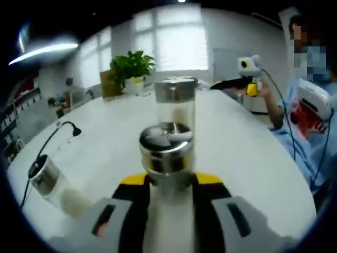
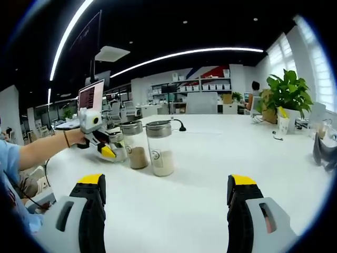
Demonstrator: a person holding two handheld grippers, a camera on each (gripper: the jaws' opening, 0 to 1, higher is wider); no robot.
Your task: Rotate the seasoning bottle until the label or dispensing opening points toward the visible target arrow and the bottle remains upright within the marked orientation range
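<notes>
Left tongs (image 1: pixel 168 182) clamp glass seasoning bottle (image 1: pixel 167 150), steel cap; right tongs (image 2: pixel 167 197) wide open, empty.

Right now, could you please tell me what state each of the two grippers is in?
Left gripper: closed on the nearest seasoning bottle, around its lower body.
Right gripper: open, jaws wide apart, holding nothing above the white table.

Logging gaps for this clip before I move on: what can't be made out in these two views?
- Target arrow and orientation range: no mark discernible on the table in either view.
- Near bottle, left gripper view: body hidden by its own cap and the left gripper; label unseen.
- Bottles, right gripper view: labels too small to read.
- Bottle at lower left, left gripper view: blurred.
</notes>
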